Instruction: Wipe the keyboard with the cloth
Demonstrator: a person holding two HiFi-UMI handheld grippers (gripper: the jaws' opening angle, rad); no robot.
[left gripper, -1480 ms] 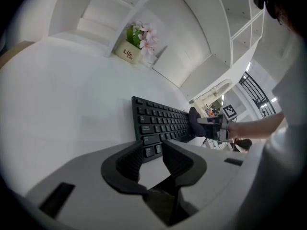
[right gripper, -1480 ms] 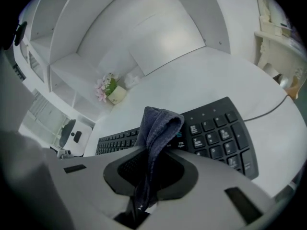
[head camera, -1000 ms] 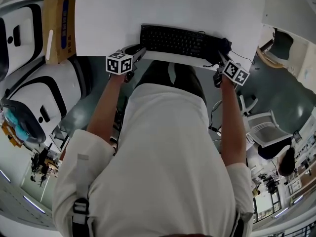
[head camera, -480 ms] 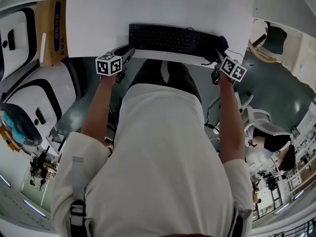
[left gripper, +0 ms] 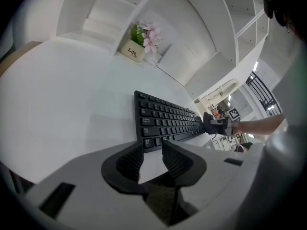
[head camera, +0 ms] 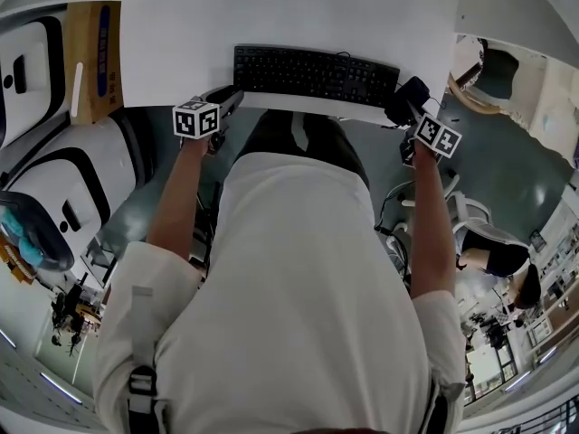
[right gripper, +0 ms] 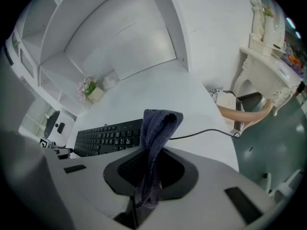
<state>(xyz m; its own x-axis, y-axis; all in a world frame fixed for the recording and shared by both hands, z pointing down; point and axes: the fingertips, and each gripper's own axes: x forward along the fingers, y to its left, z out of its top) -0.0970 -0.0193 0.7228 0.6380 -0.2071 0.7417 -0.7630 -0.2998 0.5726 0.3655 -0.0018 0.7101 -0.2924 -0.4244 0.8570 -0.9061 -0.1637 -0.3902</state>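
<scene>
Right now my right gripper (right gripper: 149, 169) has its jaws pinched on the cloth (right gripper: 157, 128), a dark blue-grey rag that stands up in a folded loop above the jaws and trails down behind them. In the head view that bundle sits just off the right end of the keyboard (head camera: 315, 73), over the near edge of the white desk (head camera: 289, 12). I cannot tell whether the cloth touches the desk or the keyboard's end. The keyboard is black and lies flat along the near edge of the desk. In the right gripper view its thin cable (right gripper: 207, 134) runs off to the right across the desk top.

My left gripper (left gripper: 152, 153) is at the other end, just short of the keyboard's left front corner. Its jaws stand apart with a moderate gap and hold nothing. Through the gap I see only bare desk, with the keyboard's corner keys just beyond the fingertips. The gripper points down at the desk on a slant.

Further back, a small pot of pink flowers (left gripper: 140, 43) stands in a white shelf recess behind the desk. A cardboard box (head camera: 94, 54) lies off the desk's left side.
</scene>
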